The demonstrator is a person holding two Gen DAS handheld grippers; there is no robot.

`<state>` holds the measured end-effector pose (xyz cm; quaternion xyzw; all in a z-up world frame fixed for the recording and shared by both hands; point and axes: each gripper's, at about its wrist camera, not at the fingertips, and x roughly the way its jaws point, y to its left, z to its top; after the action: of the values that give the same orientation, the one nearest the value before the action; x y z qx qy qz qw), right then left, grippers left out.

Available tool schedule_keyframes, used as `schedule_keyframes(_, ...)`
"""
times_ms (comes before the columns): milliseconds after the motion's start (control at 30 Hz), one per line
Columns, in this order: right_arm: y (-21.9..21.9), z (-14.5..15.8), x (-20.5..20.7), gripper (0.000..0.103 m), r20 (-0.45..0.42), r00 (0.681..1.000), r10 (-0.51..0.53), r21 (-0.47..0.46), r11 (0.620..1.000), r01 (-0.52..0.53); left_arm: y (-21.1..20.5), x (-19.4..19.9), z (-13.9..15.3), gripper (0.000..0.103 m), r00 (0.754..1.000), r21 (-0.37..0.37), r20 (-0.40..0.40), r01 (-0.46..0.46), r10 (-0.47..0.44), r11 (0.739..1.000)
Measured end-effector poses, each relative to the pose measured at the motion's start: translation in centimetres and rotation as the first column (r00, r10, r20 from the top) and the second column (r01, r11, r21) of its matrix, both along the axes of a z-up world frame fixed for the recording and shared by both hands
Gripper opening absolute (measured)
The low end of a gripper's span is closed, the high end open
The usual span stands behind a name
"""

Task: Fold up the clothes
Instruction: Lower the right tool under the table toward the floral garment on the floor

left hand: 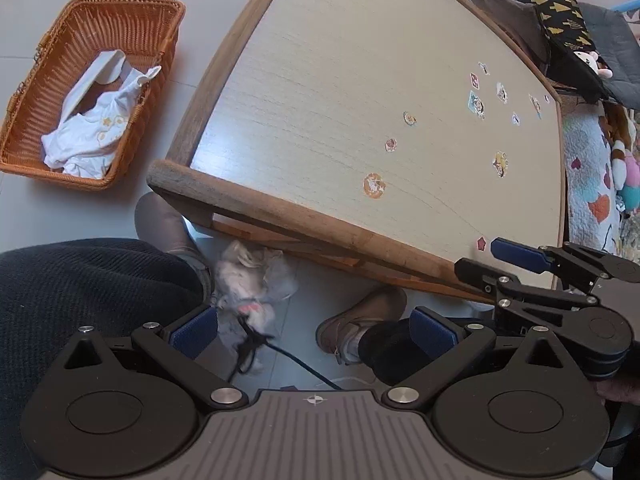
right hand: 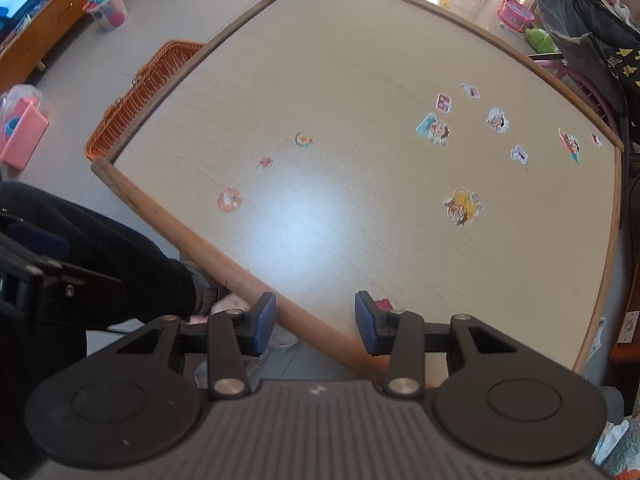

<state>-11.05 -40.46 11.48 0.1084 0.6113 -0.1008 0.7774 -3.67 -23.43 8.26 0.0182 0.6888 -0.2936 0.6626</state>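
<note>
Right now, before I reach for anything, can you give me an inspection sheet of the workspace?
Surface: pale wood-rimmed table, no clothes on it, only cartoon stickers.
Job's things: crumpled white garment lying in the orange wicker basket on the floor beside the table; pale pinkish cloth bundle on the floor under the table edge.
Clutter: toys and bags beyond the far edge.
Grippers: left hand-held gripper open, empty, over the floor; right hand-held gripper open, empty, over the near table edge.
Cables: dark cord across the floor below the left hand-held gripper.
Surroundings: person's brown shoes, grey tiled floor.
</note>
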Motion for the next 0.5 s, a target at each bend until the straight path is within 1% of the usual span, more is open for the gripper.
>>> schedule_keyframes(133, 1.0, -0.6, -0.5, 0.043, -0.008, 1.0, 0.017, 0.031, 0.999, -0.017, -0.2, -0.4, -0.4, 0.102, 1.0, 0.017, -0.003, 0.008, -0.008, 1.0)
schedule_keyframes(367, 3.1, -0.4, -1.8, 0.043, -0.001, 0.998, 0.067, 0.018, 0.998, -0.067, 0.0, -1.2, 0.0, 0.102, 1.0, 0.047, 0.005, 0.028, -0.028, 0.999)
schedule_keyframes(500, 4.4, -0.3, -2.8, 0.043, -0.016, 0.995, 0.097, 0.015, 0.995, -0.097, 0.6, -1.6, 0.5, 0.102, 0.999, 0.06, 0.012, 0.03, -0.031, 0.998)
